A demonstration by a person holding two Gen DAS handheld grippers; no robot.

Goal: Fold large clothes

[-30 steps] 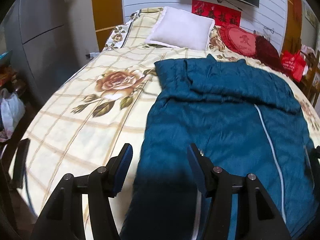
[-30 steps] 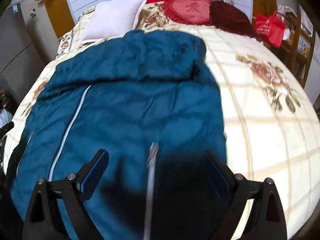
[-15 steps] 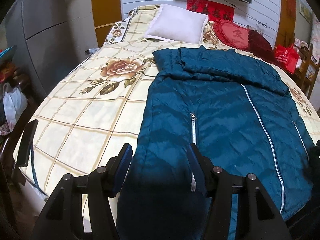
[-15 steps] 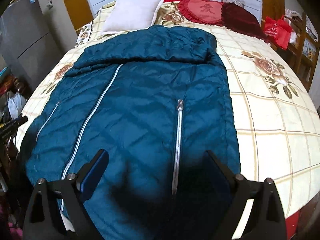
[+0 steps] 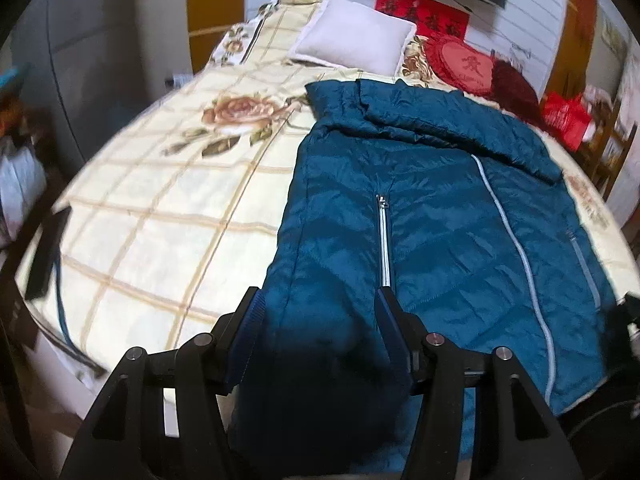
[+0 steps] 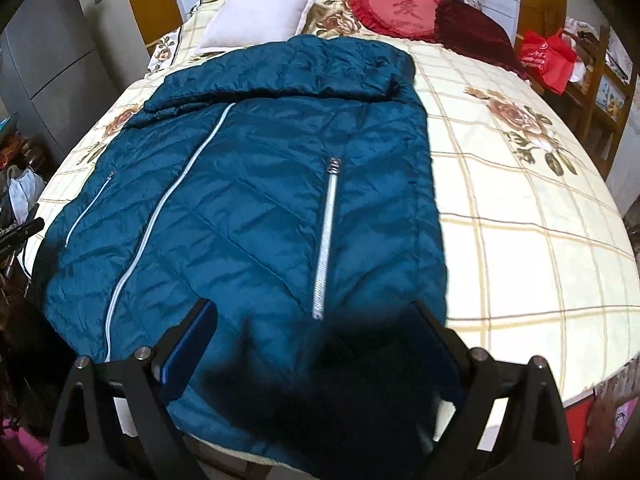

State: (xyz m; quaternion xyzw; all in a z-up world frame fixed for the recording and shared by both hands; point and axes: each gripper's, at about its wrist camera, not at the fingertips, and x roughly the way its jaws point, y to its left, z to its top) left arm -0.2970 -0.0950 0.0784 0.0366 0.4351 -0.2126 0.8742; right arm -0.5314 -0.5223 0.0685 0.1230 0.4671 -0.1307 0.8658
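Teal fabric fills the middle of both views: a quilted down jacket (image 5: pixel 432 240) (image 6: pixel 256 208) lies flat, front up, on a bed (image 5: pixel 160 208) (image 6: pixel 540 240) covered with a cream checked spread printed with roses, its hem hanging over the near edge and its folded upper part pointing toward 12 o'clock. A long white front zipper (image 6: pixel 160 216) and a shorter silver pocket zipper (image 6: pixel 326 240) run along its length. The left gripper (image 5: pixel 320 320) sits at 6 o'clock in its own view, fingers spread wide over the jacket's near left corner, nothing pinched between them. The right gripper (image 6: pixel 316 344) likewise hangs at 6 o'clock with its fingers far apart above the hem, just below the pocket zipper's lower end, gripping nothing. Beyond the jacket, at 12 o'clock, rests a white pillow (image 5: pixel 356 40) (image 6: pixel 260 12); at about 1 o'clock lie a red round cushion (image 6: pixel 396 10) and a dark red cushion (image 6: pixel 476 36). A red bag (image 6: pixel 548 60) sits at 2 o'clock beside the bed.
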